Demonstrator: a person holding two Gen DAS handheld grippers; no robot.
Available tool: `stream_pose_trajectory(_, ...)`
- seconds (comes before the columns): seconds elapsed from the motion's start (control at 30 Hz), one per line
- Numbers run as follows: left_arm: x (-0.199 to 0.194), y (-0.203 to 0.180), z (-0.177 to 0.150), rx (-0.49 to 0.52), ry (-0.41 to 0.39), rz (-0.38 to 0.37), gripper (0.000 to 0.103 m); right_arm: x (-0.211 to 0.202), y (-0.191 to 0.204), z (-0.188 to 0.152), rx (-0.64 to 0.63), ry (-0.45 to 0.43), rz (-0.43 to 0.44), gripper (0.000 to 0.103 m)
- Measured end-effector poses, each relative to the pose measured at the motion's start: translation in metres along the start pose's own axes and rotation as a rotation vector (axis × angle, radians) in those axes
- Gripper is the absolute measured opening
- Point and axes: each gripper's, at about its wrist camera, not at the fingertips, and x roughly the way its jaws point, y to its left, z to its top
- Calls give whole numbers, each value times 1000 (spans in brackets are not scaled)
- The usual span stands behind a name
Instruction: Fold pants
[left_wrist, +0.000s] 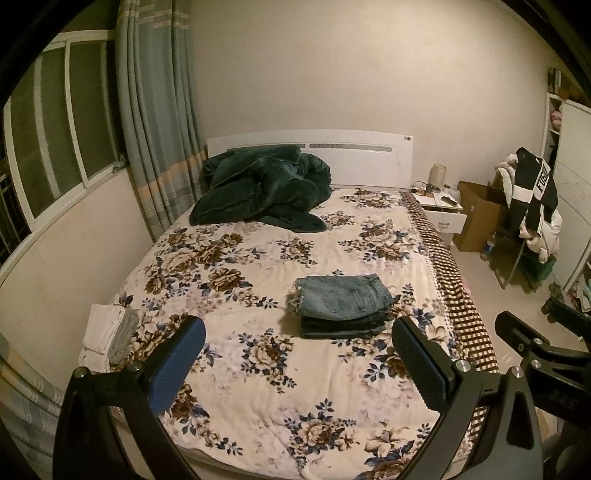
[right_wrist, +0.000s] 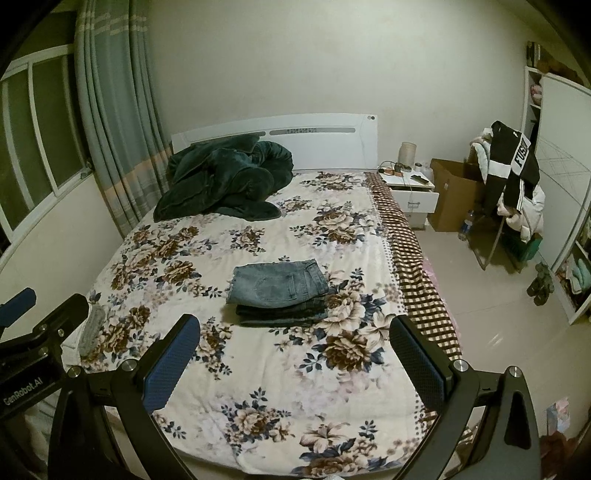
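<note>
A stack of folded jeans (left_wrist: 341, 306) lies on the floral bedspread (left_wrist: 258, 369), light blue pair on top, darker pairs under it. It also shows in the right wrist view (right_wrist: 280, 291). My left gripper (left_wrist: 299, 354) is open and empty, held above the foot of the bed, short of the stack. My right gripper (right_wrist: 295, 350) is open and empty too, also near the foot of the bed and short of the stack. The right gripper shows at the right edge of the left wrist view (left_wrist: 535, 339).
A dark green blanket (left_wrist: 258, 188) is heaped by the white headboard (left_wrist: 362, 147). Folded white and grey cloths (left_wrist: 107, 332) lie at the bed's left edge. Right of the bed stand a nightstand (left_wrist: 441, 210), a cardboard box (left_wrist: 476, 218) and a chair piled with clothes (left_wrist: 532, 206).
</note>
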Motion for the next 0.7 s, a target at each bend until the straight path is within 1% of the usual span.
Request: stream_pose_trajectory(0.7, 1, 0, -2, 0, -7, 4, 103, -4, -5, -3, 14, -10, -9, 103)
